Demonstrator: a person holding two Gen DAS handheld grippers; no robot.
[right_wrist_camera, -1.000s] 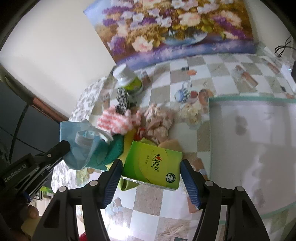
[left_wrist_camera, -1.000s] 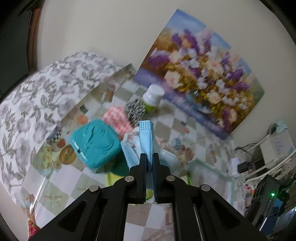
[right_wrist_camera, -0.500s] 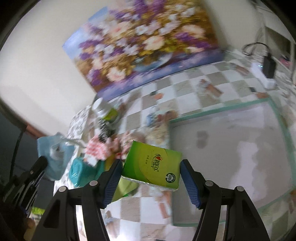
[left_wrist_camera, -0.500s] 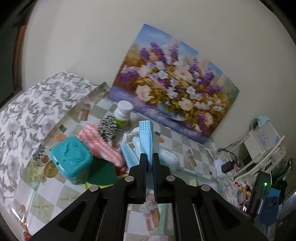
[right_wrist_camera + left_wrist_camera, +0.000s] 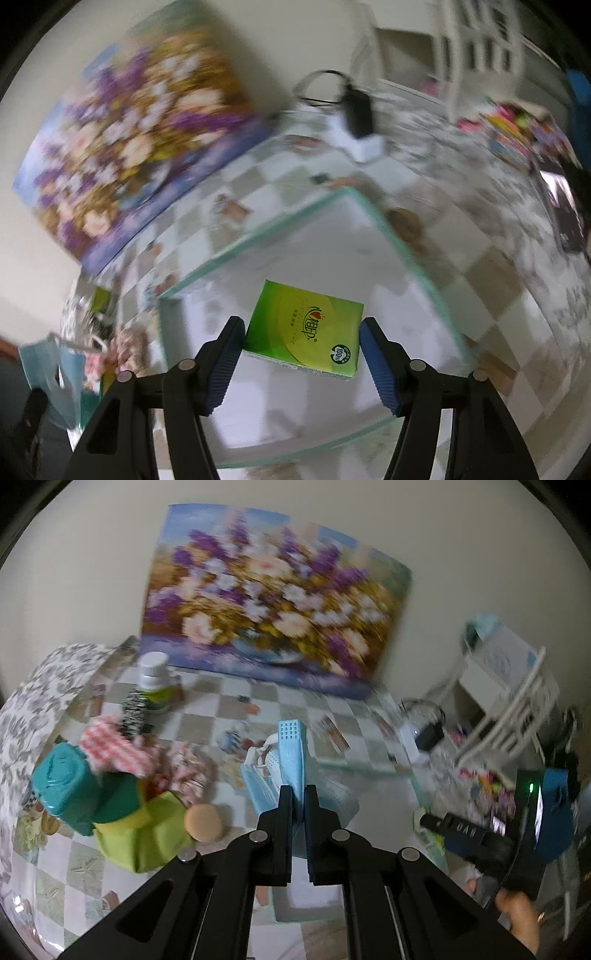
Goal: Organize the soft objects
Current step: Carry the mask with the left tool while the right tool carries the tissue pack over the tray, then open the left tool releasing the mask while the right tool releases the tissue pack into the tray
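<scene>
Over the tray (image 5: pixel 402 254), the right gripper (image 5: pixel 301 363) pinches the tissue pack (image 5: pixel 306 326) at six o'clock; lower it flat before releasing. Left gripper (image 5: pixel 298 805), pressed on the mask (image 5: pixel 291 753), should follow without snagging loops.

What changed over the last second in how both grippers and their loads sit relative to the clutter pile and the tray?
The right gripper carried the green tissue pack off the pile to over the clear tray. The left gripper followed with the blue face masks, away from the teal tub. Both grips are unchanged; the pile stayed put.
</scene>
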